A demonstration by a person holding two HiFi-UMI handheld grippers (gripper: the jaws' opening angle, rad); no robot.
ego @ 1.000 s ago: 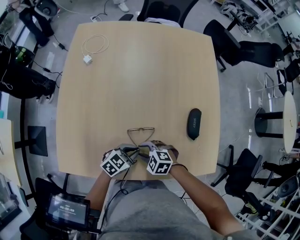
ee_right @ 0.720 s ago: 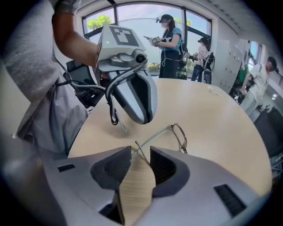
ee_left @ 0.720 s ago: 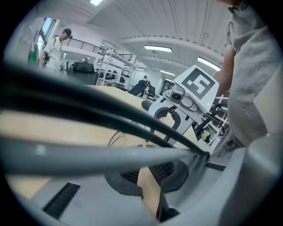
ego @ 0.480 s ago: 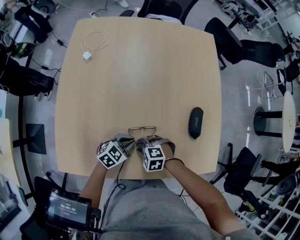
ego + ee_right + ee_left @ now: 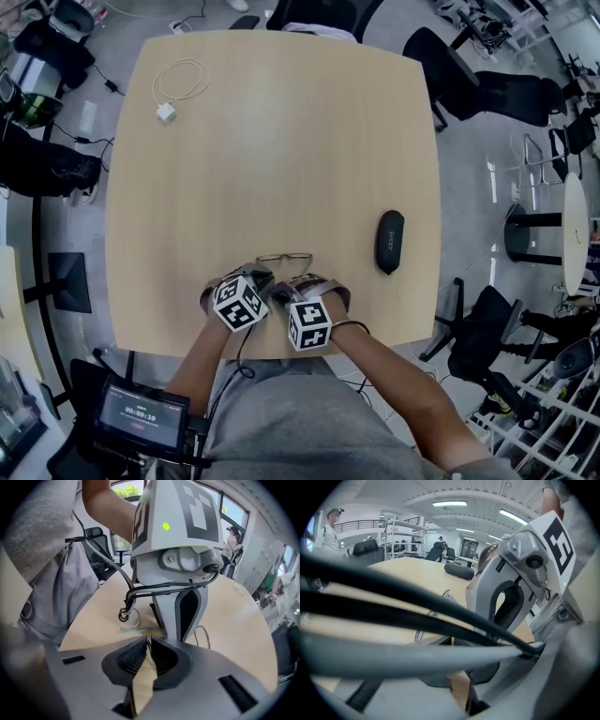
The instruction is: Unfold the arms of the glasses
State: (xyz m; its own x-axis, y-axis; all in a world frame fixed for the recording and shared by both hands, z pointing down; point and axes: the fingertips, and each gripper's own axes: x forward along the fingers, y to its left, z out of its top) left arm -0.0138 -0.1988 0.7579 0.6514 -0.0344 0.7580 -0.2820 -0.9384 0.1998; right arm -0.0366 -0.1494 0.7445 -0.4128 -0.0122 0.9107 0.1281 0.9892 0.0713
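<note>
The thin-rimmed glasses (image 5: pixel 284 258) lie on the wooden table (image 5: pixel 281 141) near its front edge. Both grippers reach them from the near side, side by side. My left gripper (image 5: pixel 261 277) comes down on the frame between the lenses; its jaws (image 5: pixel 451 641) stand almost together just below a lens rim (image 5: pixel 440 595), partly hidden by cables. My right gripper (image 5: pixel 149 646) is closing, with its pads nearly touching around the end of a thin teal arm (image 5: pixel 136 629). One round lens (image 5: pixel 205 637) shows beside the left gripper's fingers (image 5: pixel 180 613).
A black glasses case (image 5: pixel 390 241) lies to the right of the glasses. A coiled white cable with a plug (image 5: pixel 178 89) sits at the table's far left corner. Office chairs ring the table. A small screen (image 5: pixel 141 412) hangs below the front edge.
The left gripper's cube has moved up and to the right, closer to the glasses. The right gripper's cube has stayed almost in place and rolled slightly.
</note>
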